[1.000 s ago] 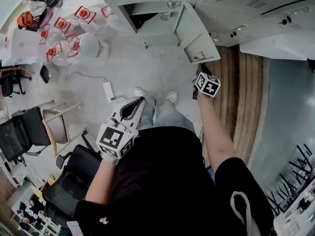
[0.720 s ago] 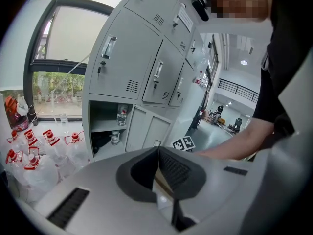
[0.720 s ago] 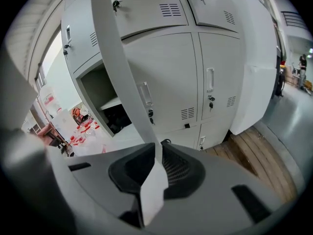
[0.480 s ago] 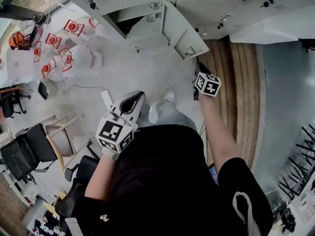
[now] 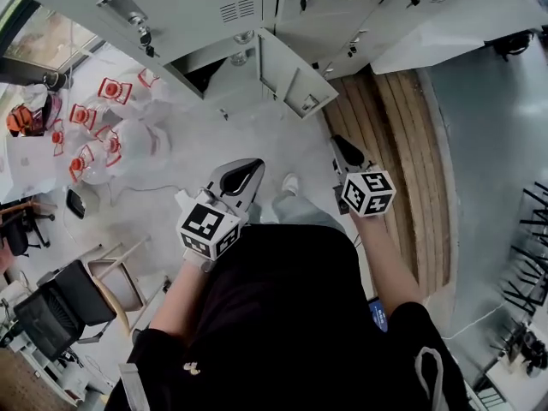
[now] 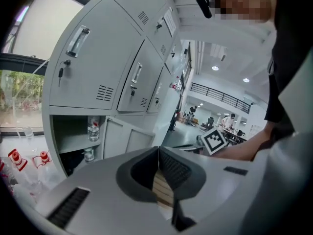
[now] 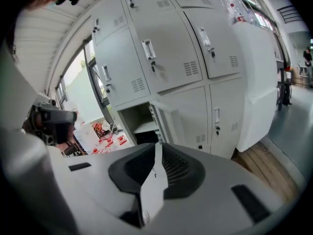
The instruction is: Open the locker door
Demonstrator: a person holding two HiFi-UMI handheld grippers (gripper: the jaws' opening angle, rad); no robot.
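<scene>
The grey lockers (image 5: 197, 2) run along the top of the head view. One bottom locker door (image 5: 287, 80) stands swung open, and its compartment (image 6: 73, 136) holds a water bottle (image 6: 93, 130). The same open door (image 7: 166, 121) shows in the right gripper view. My left gripper (image 5: 248, 168) hangs above the floor well short of the door, its jaws shut on nothing (image 6: 158, 153). My right gripper (image 5: 340, 144) is below and right of the door's free edge, not touching it, also shut and empty (image 7: 157, 148).
Clear plastic bags with red marks (image 5: 103, 118) lie on the floor at the left. Chairs (image 5: 60, 306) stand at the lower left. A wooden platform (image 5: 385, 144) runs in front of the right lockers, beside a white covered object (image 5: 445, 15). The person's shoe (image 5: 289, 182) is between the grippers.
The right gripper has drawn back from the open door's edge, toward the body. The left gripper stays low. The view has shifted, so the lockers sit further left.
</scene>
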